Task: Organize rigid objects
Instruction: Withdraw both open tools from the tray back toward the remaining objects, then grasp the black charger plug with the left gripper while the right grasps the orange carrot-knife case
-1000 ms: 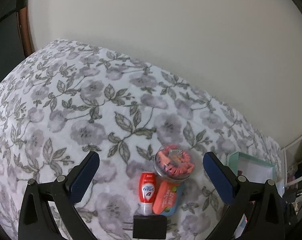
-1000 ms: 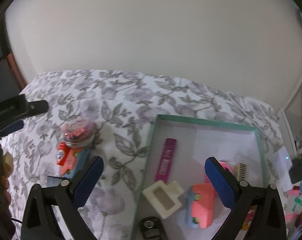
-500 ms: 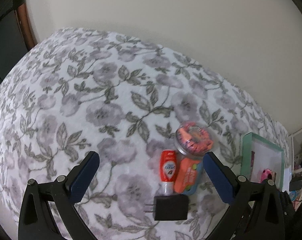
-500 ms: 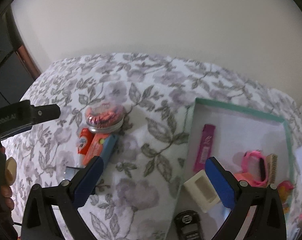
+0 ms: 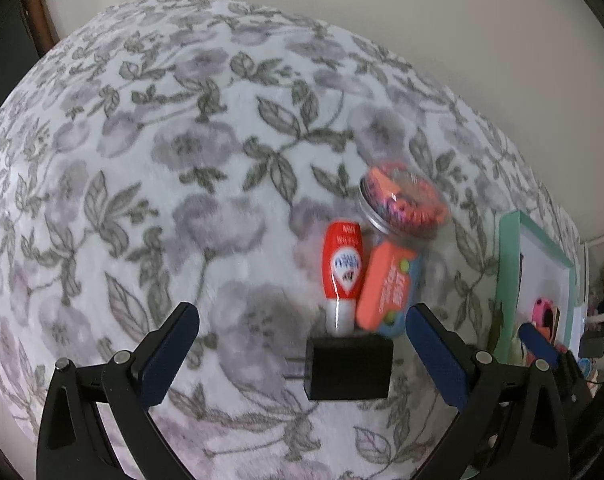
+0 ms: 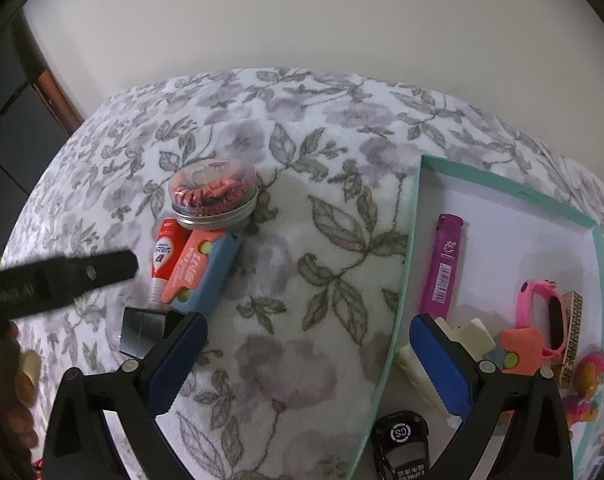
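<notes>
A black charger block (image 5: pixel 349 367) lies on the floral blanket (image 5: pixel 182 152), between the open fingers of my left gripper (image 5: pixel 302 354). Just beyond it lie a red tube (image 5: pixel 341 268), an orange-and-blue case (image 5: pixel 388 288) and a round tin of hair ties (image 5: pixel 404 204). The same cluster shows in the right wrist view: the tin (image 6: pixel 214 196), the tube (image 6: pixel 164 256), the case (image 6: pixel 202 272) and the charger (image 6: pixel 142 330). My right gripper (image 6: pixel 306 364) is open and empty, over the blanket beside the teal-rimmed tray (image 6: pixel 502 182).
The tray holds a magenta lighter (image 6: pixel 442 268), a cream clip (image 6: pixel 438 360), a pink watch (image 6: pixel 542 312), a small comb (image 6: pixel 572 332) and a black car key (image 6: pixel 400 446). The left gripper's arm (image 6: pixel 58 280) crosses the right view's left side. A wall stands behind.
Both grippers moved left and lower toward the object cluster. The charger now sits between the left gripper's fingers. The tray has shifted to the right in both views.
</notes>
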Available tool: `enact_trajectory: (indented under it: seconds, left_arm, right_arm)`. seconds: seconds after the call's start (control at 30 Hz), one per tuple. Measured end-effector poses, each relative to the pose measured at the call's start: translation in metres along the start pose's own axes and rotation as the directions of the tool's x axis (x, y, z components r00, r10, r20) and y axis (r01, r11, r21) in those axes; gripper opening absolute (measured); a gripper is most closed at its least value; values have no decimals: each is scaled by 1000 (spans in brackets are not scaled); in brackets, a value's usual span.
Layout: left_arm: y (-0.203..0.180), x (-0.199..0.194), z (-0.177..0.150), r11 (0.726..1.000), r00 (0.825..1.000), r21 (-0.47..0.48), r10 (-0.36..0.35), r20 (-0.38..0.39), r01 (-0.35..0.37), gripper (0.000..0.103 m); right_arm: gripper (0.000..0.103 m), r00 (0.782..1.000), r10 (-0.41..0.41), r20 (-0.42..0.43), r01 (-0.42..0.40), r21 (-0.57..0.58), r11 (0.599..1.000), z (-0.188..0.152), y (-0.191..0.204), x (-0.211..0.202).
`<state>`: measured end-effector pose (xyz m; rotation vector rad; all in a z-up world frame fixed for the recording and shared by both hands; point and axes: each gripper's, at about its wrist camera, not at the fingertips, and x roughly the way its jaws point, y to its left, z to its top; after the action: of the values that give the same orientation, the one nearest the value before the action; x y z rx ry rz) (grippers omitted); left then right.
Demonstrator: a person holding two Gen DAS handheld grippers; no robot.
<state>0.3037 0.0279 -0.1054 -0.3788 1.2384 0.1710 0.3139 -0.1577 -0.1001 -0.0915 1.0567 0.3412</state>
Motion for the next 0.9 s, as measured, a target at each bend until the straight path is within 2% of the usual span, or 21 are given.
enact_trajectory:
  seconds: [0.2,0.27,0.47,0.53,0.57,0.7,0.77,0.9]
  left_arm:
    - [-5,6,-13,999,999,11,-33,-30,34,103]
    - [-6,9,-17,999,999,10,-33,-41,33,103]
    - [-17,20,-23,996,995,55,-61,-81,66,101]
    - [-23,24,-26,994,993,71,-72,-96,79,94]
    - [-27,27,-28,994,992,75,-73,-103,81,86]
    - [-33,35,-33,994,990,76,-68,-127,78,78]
    - [-33,33,-34,995,991,78,-60,-117,70,69]
    - [-29,33,-32,994,990,66,-77,-114,85,69]
  right_arm:
    - [102,999,-22,24,22,26,999,0,-11,-14]
    - [98,998,-49,37,48,22,999,1,-13,-18]
    - [92,996,-64,58,58,100,993,2,-27,-23]
    - [91,996,-62,66,54,116,992,3,-29,-25]
    - [90,996,-61,69,52,122,991,3,-29,-25]
    - [87,995,-59,80,48,124,991,4,-26,-26]
    - [86,995,-55,79,45,124,991,4,-24,-25]
    - [86,995,-56,79,46,121,992,5,-19,-22]
